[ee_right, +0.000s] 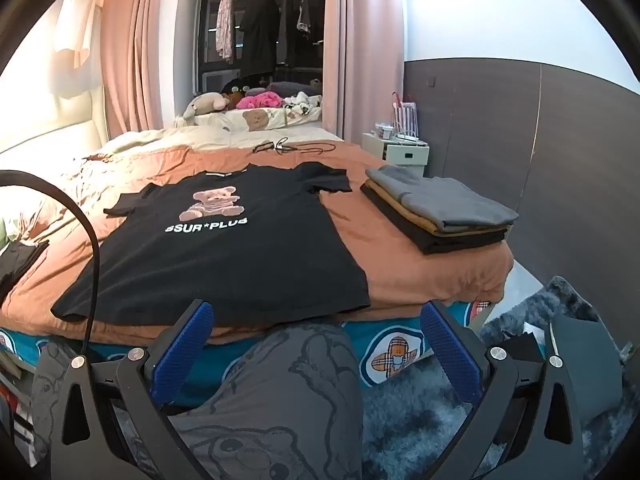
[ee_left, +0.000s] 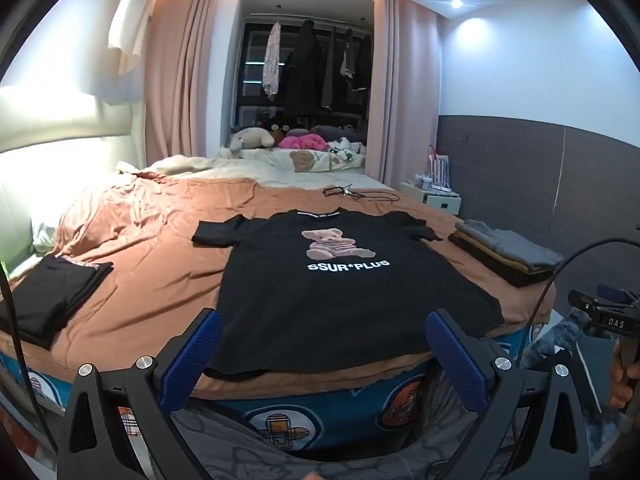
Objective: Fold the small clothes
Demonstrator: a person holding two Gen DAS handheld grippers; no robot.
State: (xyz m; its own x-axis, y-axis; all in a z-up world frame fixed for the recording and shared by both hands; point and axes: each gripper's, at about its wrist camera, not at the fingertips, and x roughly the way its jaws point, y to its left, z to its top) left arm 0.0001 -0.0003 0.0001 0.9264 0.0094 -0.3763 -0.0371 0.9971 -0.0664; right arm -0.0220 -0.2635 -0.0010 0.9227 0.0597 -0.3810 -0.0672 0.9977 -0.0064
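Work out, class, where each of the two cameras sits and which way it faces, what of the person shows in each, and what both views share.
Left wrist view: sits behind the open left gripper, low at the bed's foot, facing the headboard end squarely over the black T-shirt; the person's hand shows at right.
Right wrist view: sits behind the open right gripper, further right, facing likewise; a grey trouser leg shows below.
Shared: T-shirt, folded stack, brown bedcover.
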